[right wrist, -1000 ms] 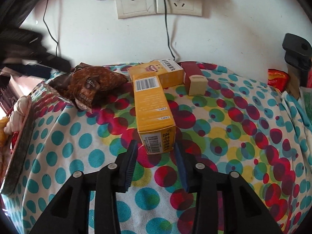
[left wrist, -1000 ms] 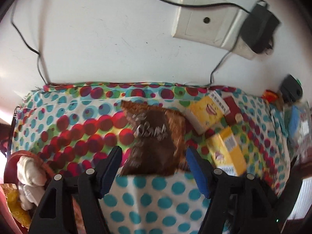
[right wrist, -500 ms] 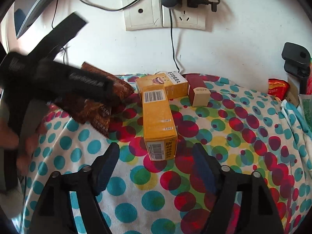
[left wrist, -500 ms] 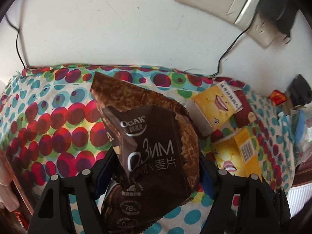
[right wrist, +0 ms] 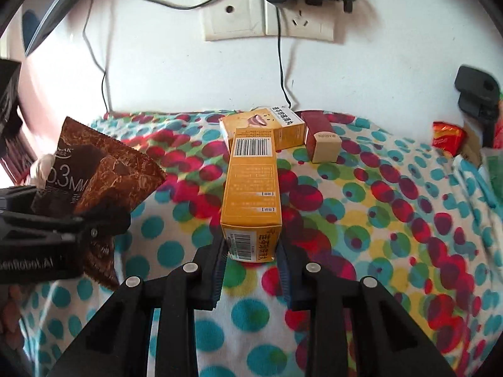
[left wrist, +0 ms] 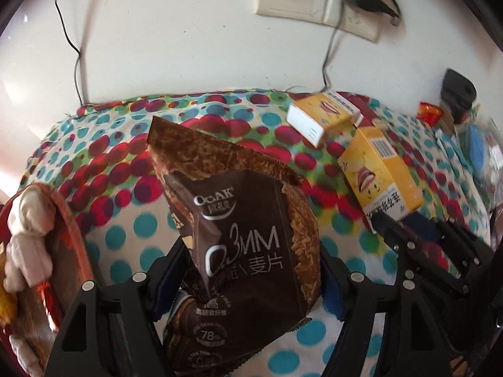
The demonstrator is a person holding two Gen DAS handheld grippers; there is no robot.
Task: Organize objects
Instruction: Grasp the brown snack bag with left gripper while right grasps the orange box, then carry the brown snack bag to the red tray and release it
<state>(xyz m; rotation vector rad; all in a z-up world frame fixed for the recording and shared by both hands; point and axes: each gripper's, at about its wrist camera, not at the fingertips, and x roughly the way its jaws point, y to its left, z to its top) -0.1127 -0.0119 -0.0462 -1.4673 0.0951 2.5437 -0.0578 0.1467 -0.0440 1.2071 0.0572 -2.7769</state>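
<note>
My left gripper (left wrist: 248, 279) is shut on a brown snack bag (left wrist: 245, 235) and holds it up above the dotted cloth; the bag also shows at the left of the right wrist view (right wrist: 94, 169). My right gripper (right wrist: 250, 257) is closed around the near end of a long yellow box (right wrist: 251, 188), which lies on the cloth; the box also shows in the left wrist view (left wrist: 377, 172). A second yellow box (right wrist: 267, 125) and a dark red box (right wrist: 320, 138) lie behind it near the wall.
The table has a dotted cloth (right wrist: 377, 220) and stands against a white wall with sockets (right wrist: 267, 22) and cables. A red tray with a pale toy (left wrist: 28, 229) is at the left edge. A red packet (right wrist: 446, 135) and a black holder (right wrist: 474, 88) stand at the right.
My left gripper closed on the snack bag and lifted it off the cloth. My right gripper opened, then closed in on the end of the long yellow box.
</note>
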